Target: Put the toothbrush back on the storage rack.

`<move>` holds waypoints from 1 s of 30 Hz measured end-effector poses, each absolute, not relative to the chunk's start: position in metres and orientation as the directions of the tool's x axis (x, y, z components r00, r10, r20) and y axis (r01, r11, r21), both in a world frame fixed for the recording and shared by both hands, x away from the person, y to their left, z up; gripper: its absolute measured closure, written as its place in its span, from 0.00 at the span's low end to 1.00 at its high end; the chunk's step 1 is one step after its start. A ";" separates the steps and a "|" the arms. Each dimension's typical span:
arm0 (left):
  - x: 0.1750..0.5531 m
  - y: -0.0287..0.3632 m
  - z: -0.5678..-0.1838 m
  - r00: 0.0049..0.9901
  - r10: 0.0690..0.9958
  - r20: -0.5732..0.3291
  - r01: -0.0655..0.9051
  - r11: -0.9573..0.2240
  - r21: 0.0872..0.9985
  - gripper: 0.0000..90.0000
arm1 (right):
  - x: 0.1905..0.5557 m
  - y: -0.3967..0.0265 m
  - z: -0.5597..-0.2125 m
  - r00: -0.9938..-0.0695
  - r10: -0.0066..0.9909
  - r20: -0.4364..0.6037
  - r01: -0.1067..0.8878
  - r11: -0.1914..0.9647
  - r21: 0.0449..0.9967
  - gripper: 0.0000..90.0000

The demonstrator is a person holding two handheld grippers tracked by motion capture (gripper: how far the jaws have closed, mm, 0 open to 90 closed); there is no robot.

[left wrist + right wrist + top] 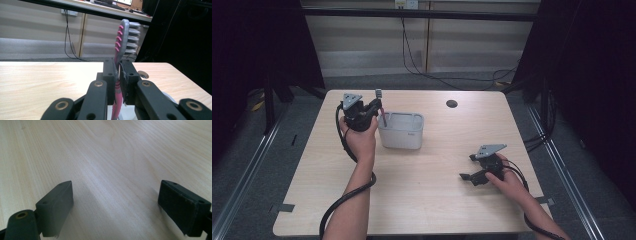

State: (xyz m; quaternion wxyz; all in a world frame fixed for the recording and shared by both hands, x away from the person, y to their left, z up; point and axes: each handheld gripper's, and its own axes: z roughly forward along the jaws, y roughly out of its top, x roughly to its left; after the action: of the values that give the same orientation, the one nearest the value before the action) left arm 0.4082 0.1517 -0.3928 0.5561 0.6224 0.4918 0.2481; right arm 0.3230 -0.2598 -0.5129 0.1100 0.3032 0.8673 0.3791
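Note:
A pink and grey toothbrush [123, 37] stands upright, bristle head up, with my left gripper [118, 75] shut on its handle. From the high view that left gripper [375, 107] hovers at the left rim of a white rectangular bin [402, 131], and the toothbrush [381, 106] slants down toward the bin's inside. My right gripper [468, 169] rests on the table at the right, held by a hand. In the right gripper view its jaws stand wide apart over bare wood, the right gripper [116, 202] open with nothing between the pads.
The light wooden table [427, 200] has a round cable hole [451, 103] at the back. Black cables trail from both grippers along the forearms. Dark curtains flank the table, and a wall with hanging cables stands behind it.

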 end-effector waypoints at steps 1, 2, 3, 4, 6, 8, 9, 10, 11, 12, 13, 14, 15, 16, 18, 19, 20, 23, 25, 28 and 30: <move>0.408 0.152 -0.394 0.390 0.890 -0.236 0.337 0.101 0.936 0.93 | 0.323 -0.260 -0.513 -0.792 0.609 0.039 0.442 0.529 0.725 0.14; 0.408 0.153 -0.395 0.391 0.889 -0.238 0.337 0.102 0.936 0.93 | 0.323 -0.260 -0.513 -0.792 0.609 0.039 0.443 0.529 0.724 0.14; 0.407 0.153 -0.396 0.389 0.890 -0.238 0.338 0.102 0.936 0.93 | 0.323 -0.260 -0.513 -0.793 0.608 0.039 0.441 0.529 0.725 0.14; 0.407 0.154 -0.396 0.387 0.890 -0.240 0.339 0.105 0.935 0.93 | 0.323 -0.260 -0.513 -0.792 0.610 0.039 0.443 0.529 0.724 0.14; 0.406 0.154 -0.397 0.389 0.890 -0.240 0.340 0.103 0.935 0.93 | 0.323 -0.260 -0.513 -0.793 0.608 0.038 0.440 0.529 0.725 0.14; 0.406 0.154 -0.398 0.387 0.890 -0.241 0.343 0.104 0.934 0.93 | 0.323 -0.260 -0.513 -0.793 0.608 0.038 0.440 0.529 0.725 0.14; 0.406 0.154 -0.399 0.390 0.888 -0.243 0.344 0.105 0.933 0.93 | 0.323 -0.260 -0.513 -0.793 0.608 0.038 0.440 0.529 0.725 0.14; 0.406 0.154 -0.400 0.390 0.888 -0.242 0.343 0.104 0.933 0.93 | 0.323 -0.260 -0.513 -0.793 0.608 0.038 0.440 0.529 0.725 0.14; 0.405 0.153 -0.400 0.390 0.888 -0.243 0.343 0.105 0.933 0.93 | 0.323 -0.260 -0.513 -0.793 0.608 0.038 0.440 0.529 0.725 0.14; 0.405 0.154 -0.401 0.389 0.889 -0.241 0.345 0.102 0.933 0.93 | 0.323 -0.260 -0.513 -0.793 0.608 0.037 0.440 0.529 0.725 0.14; 0.405 0.153 -0.402 0.390 0.888 -0.243 0.348 0.102 0.932 0.93 | 0.323 -0.260 -0.513 -0.793 0.608 0.037 0.440 0.529 0.725 0.14; 0.404 0.153 -0.403 0.390 0.888 -0.243 0.347 0.103 0.932 0.93 | 0.323 -0.260 -0.513 -0.793 0.608 0.037 0.440 0.529 0.725 0.14; 0.404 0.153 -0.403 0.389 0.889 -0.243 0.347 0.103 0.932 0.92 | 0.323 -0.260 -0.513 -0.793 0.608 0.038 0.440 0.529 0.725 0.14; 0.404 0.153 -0.404 0.389 0.888 -0.245 0.349 0.104 0.931 0.92 | 0.323 -0.260 -0.513 -0.793 0.608 0.037 0.440 0.529 0.725 0.14; 0.403 0.153 -0.406 0.388 0.890 -0.241 0.350 0.099 0.932 0.92 | 0.323 -0.260 -0.513 -0.793 0.608 0.037 0.440 0.529 0.725 0.14; 0.402 0.153 -0.406 0.390 0.889 -0.239 0.349 0.098 0.932 0.92 | 0.323 -0.260 -0.513 -0.793 0.608 0.038 0.440 0.529 0.725 0.14; 0.402 0.153 -0.407 0.390 0.889 -0.240 0.349 0.099 0.932 0.92 | 0.323 -0.260 -0.513 -0.793 0.608 0.037 0.440 0.529 0.725 0.14; 0.401 0.153 -0.409 0.390 0.890 -0.238 0.350 0.096 0.932 0.92 | 0.323 -0.260 -0.513 -0.793 0.608 0.037 0.439 0.530 0.726 0.14; 0.400 0.152 -0.409 0.389 0.889 -0.241 0.351 0.099 0.931 0.92 | 0.323 -0.260 -0.513 -0.793 0.608 0.037 0.439 0.530 0.726 0.14; 0.399 0.152 -0.411 0.387 0.891 -0.236 0.355 0.092 0.930 0.92 | 0.323 -0.260 -0.513 -0.793 0.608 0.037 0.440 0.530 0.725 0.14; 0.399 0.152 -0.412 0.388 0.890 -0.240 0.354 0.097 0.930 0.92 | 0.323 -0.260 -0.513 -0.793 0.608 0.037 0.440 0.529 0.725 0.14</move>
State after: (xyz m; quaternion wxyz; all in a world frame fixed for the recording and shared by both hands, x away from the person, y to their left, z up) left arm 0.3988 0.1517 -0.4116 0.5496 0.6261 0.4965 0.2437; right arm 0.3231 -0.2597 -0.5130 0.1108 0.3020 0.8674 0.3796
